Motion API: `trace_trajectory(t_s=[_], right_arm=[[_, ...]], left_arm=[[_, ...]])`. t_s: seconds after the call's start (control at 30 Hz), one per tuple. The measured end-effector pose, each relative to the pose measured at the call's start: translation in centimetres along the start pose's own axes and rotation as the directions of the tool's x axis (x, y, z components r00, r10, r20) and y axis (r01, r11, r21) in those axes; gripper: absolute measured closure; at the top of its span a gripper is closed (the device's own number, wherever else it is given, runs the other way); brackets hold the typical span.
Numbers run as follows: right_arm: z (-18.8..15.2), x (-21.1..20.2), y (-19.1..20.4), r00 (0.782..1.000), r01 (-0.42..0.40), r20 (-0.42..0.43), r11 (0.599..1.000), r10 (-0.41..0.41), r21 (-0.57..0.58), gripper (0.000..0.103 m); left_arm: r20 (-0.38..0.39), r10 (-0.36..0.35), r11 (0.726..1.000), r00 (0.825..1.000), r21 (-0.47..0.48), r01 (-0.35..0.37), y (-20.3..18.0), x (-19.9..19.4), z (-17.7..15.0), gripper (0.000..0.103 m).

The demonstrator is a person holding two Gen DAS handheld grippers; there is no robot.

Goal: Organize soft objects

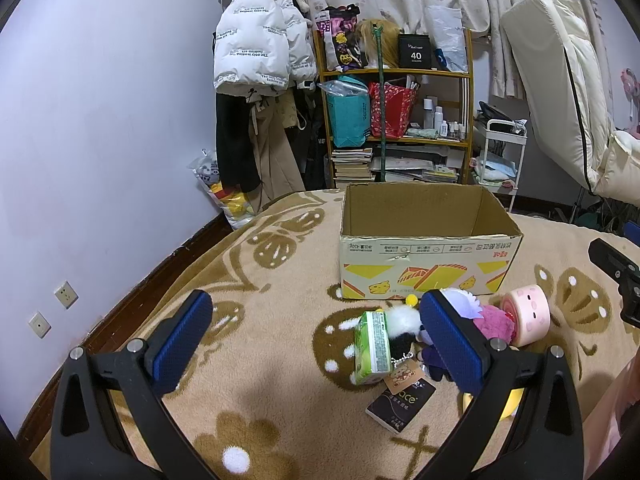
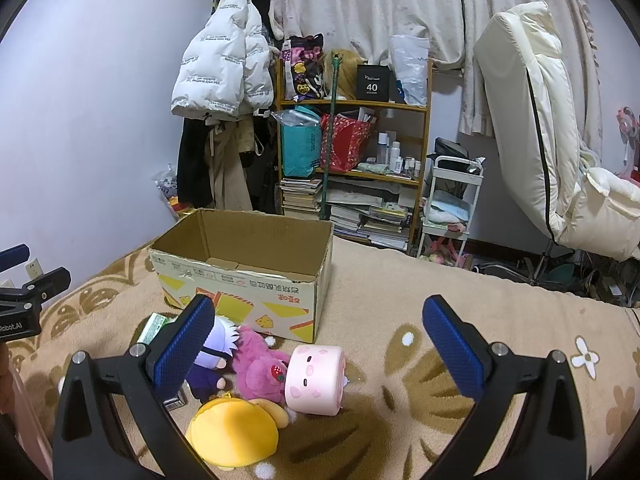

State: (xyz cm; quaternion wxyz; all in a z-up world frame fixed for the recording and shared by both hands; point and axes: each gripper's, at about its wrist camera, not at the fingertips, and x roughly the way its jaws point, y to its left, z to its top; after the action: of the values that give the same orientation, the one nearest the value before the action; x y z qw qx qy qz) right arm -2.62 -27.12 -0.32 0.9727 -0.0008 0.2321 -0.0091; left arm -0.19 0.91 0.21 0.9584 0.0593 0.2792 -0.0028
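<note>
An open cardboard box (image 1: 428,264) (image 2: 240,284) stands on the patterned blanket, with nothing visible inside. In front of it lies a pile of soft toys: a pink cylinder plush (image 2: 316,380) (image 1: 527,314), a magenta plush (image 2: 256,364) (image 1: 496,322), a purple-and-white doll (image 2: 212,356), a yellow plush (image 2: 236,432), a black-and-white plush (image 1: 402,328), a green tissue pack (image 1: 372,346) and a dark tissue pack (image 1: 400,404). My left gripper (image 1: 316,340) is open and empty above the pile's left side. My right gripper (image 2: 320,344) is open and empty above the pink cylinder.
A brown-and-beige blanket (image 1: 260,360) (image 2: 400,300) covers the bed. Behind it stand a cluttered wooden shelf (image 1: 400,112) (image 2: 352,152), hanging coats (image 1: 256,80), a small white cart (image 1: 500,156) and a folded cream mattress (image 2: 540,140).
</note>
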Motion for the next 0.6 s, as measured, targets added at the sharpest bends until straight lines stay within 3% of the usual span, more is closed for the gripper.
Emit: trace_trajectory(t_s=[0.6], right_arm=[[0.05,0.03,0.03,1.0,0.0,-0.002,1.0,0.0,0.0,0.0]], left_arm=[[-0.007,0.004,1.0,1.0,-0.006,-0.004,0.08,0.17,-0.05,0.001]])
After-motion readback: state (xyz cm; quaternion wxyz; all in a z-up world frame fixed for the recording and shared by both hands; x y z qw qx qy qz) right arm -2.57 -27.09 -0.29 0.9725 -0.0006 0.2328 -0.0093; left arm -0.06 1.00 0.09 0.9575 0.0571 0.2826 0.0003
